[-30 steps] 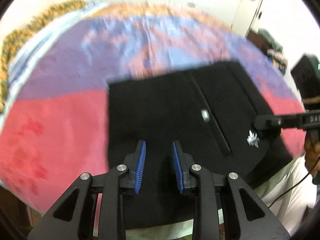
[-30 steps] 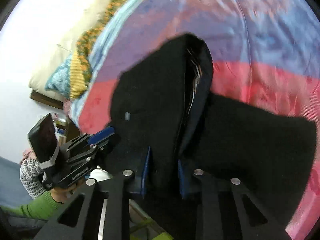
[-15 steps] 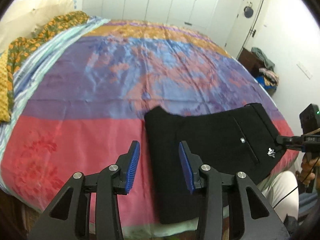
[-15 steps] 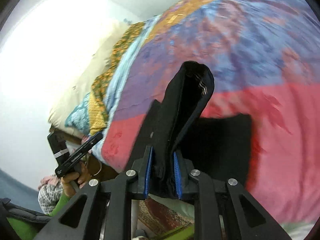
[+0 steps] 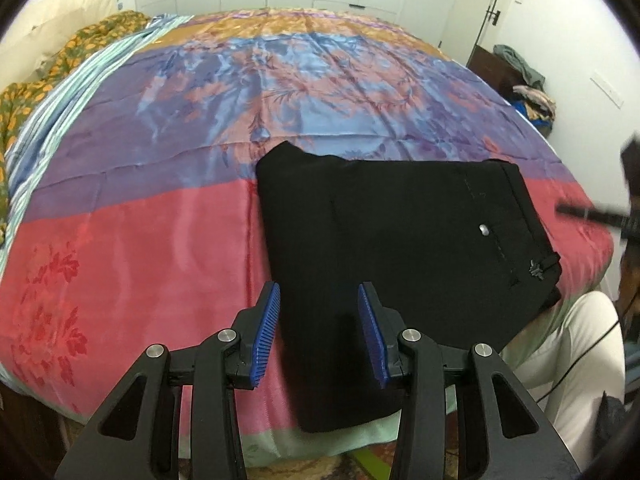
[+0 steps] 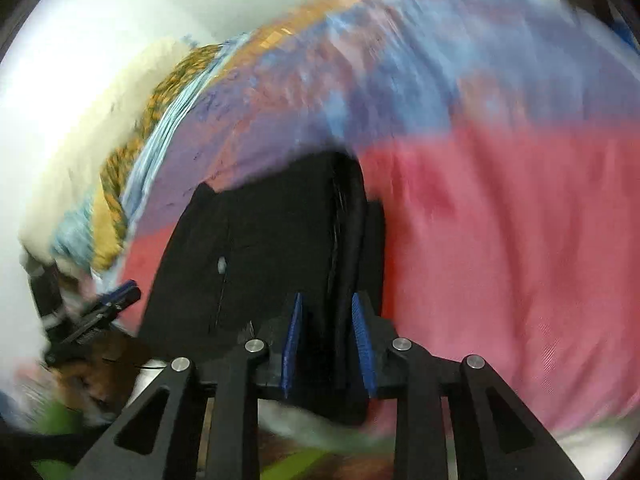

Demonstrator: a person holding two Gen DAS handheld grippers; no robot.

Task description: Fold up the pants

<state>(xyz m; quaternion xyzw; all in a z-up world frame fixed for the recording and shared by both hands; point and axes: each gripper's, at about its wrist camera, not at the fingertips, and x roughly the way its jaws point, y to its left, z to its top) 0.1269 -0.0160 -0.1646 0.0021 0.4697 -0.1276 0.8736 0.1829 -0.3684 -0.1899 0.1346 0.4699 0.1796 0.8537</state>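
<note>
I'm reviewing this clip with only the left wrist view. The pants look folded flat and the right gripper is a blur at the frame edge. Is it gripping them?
Observer: The right wrist view shows the waistband edge of the pants between the pads of the right gripper. Motion blur hides whether they are clamped on it.
Reviewer: Are the layers lined up at that end?
Observer: Not quite. From that side, a lower layer appears to stick out past the top fold, toward the pink bedspread.

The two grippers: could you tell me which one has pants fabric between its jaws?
The right gripper: black pants fill its jaws; the left gripper is open, holding nothing.
</note>
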